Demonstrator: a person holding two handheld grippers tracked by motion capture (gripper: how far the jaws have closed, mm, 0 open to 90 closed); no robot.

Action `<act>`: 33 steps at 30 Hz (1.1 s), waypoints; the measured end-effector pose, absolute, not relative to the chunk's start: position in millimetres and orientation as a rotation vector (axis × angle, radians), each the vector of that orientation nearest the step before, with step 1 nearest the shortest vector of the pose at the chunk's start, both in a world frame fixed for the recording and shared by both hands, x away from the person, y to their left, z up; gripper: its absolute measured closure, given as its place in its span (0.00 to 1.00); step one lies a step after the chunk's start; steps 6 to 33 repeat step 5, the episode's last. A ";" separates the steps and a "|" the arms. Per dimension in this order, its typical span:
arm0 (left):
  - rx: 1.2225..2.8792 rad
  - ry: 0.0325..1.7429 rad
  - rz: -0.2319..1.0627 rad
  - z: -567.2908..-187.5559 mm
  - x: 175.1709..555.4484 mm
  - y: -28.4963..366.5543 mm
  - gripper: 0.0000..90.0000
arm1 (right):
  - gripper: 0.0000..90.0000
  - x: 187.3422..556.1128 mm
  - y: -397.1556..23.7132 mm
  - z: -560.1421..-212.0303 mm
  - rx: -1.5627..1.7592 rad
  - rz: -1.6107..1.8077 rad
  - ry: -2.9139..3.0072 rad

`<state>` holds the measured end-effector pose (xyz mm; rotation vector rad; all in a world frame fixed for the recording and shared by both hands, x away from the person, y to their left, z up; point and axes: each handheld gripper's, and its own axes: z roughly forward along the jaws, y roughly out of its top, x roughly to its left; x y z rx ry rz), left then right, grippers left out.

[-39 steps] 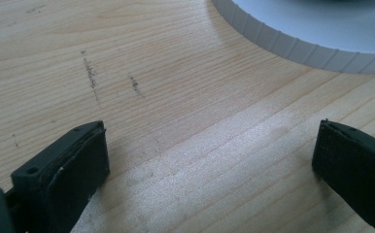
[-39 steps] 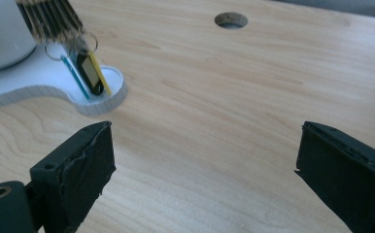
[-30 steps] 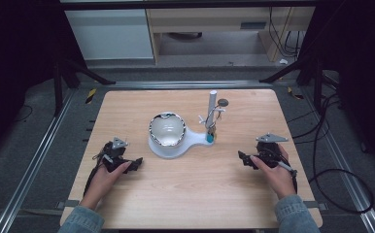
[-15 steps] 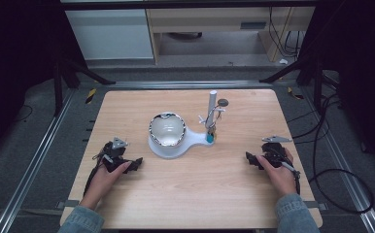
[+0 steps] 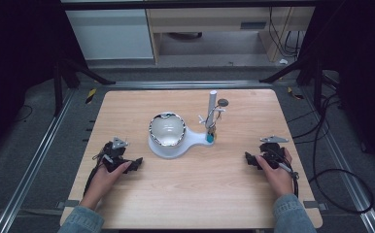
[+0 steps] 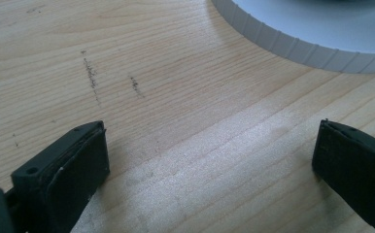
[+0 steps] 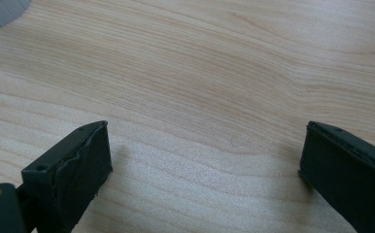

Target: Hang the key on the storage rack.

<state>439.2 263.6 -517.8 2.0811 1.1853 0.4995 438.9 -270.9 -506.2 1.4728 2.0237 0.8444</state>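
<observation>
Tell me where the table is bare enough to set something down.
Bare: the near strip between the left gripper and the right gripper, in front of the white base; also the far left corner of the table. Crowded: the middle, with the bowl, the post and its wires.

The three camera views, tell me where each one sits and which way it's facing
High view: above the person's side, looking forward and down on the wooden table; forearms, left gripper and right gripper show.
Left gripper view: rides the left gripper, low over the wood, facing the white base; both jaws spread.
Right gripper view: rides the right gripper, facing bare tabletop; both jaws spread.
Shared: the white base appears in the high and left gripper views.
</observation>
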 end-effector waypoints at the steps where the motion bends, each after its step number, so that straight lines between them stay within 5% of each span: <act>1: 2.081 1.185 0.499 -517.8 439.2 263.6 0.00 | 0.04 438.8 -269.9 -506.3 1.479 0.842 2.020; 33: 2.081 1.185 0.499 -517.8 439.2 263.6 0.00 | 0.03 439.0 -268.5 -506.5 1.488 0.834 2.011</act>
